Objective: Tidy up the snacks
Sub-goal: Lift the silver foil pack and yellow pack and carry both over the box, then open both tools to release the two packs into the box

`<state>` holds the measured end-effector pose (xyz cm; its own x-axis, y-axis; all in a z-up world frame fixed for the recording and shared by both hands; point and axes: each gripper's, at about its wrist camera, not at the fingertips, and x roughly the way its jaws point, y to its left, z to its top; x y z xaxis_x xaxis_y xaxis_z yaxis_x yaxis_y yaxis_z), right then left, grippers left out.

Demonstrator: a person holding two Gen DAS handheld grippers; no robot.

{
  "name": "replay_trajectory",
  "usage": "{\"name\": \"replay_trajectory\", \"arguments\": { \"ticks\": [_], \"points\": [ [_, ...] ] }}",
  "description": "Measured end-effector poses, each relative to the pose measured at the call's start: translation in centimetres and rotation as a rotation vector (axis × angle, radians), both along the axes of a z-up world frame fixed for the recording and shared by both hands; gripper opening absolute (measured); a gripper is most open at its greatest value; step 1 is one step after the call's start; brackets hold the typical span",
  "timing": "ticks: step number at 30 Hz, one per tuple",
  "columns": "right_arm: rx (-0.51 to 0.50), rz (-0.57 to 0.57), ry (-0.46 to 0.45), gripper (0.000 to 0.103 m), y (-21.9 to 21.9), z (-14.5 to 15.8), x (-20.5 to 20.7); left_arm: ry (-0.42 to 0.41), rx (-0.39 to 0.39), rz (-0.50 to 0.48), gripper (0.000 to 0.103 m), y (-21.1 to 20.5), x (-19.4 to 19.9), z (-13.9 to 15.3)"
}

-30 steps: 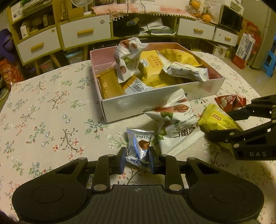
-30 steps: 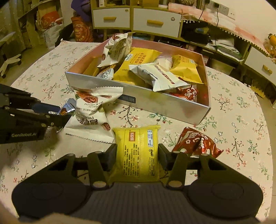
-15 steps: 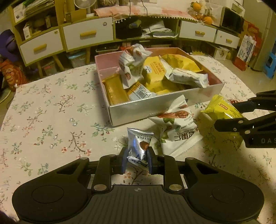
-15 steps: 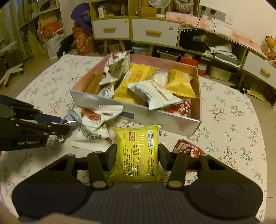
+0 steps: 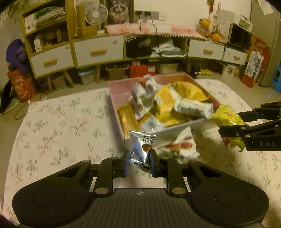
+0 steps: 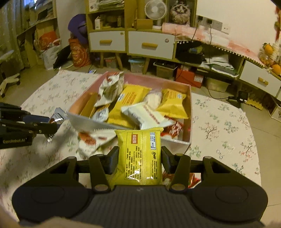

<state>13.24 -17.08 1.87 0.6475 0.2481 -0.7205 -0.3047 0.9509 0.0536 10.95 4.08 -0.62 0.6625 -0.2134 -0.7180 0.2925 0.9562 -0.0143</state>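
Left wrist view: the silver chocolate packet [image 5: 142,147] is clamped between the pads of the left gripper [image 5: 139,162], and it is now seen lifted clear of the floral tablecloth [image 5: 58,126], where a second ago its lower end was still resting on the cloth. More of the room behind the table is shown than before, and the pink box [image 5: 112,87] is seen lower in the picture, so both packets are carried higher than they were. The yellow packet [image 6: 140,154] is gripped by its two long sides in the right gripper [image 6: 139,161], just as it was earlier, but it is now raised so that its top edge overlaps the near wall of the box in the right wrist view; from the left wrist view it is seen hanging in the air at the right, beside the box's near corner.

The box is crowded with snacks: yellow packets, white packets and a long golden one along its left wall. A white packet with nut pictures [image 5: 180,147] is left on the cloth, leaning against the near wall of the box, between the two grippers and directly ahead of the silver packet. A red packet [image 6: 192,178] is left on the cloth under the right gripper, mostly hidden by it. Behind the table a low cabinet with white drawers [image 5: 98,50], a small fan [image 5: 96,14] and oranges [image 5: 215,36] are seen. The scene is blurred in places.
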Motion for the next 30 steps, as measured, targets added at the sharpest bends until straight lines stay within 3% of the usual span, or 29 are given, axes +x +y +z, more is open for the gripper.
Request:
{"name": "replay_trajectory", "arguments": {
  "ticks": [9,16,30],
  "points": [
    [-0.014,-0.011,-0.05,0.046,0.2,1.5,3.7,-0.008,0.016,-0.033,0.02,-2.9,4.8,0.6],
    [-0.06,-0.007,-0.052,0.046,0.5,0.6,6.5,0.036,0.04,-0.026,0.021,-4.7,9.2,-1.4],
    [-0.067,0.004,-0.051,0.047,1.0,-0.6,9.7,0.017,0.03,0.018,0.021,-4.7,13.8,-2.7]
  ]
}}
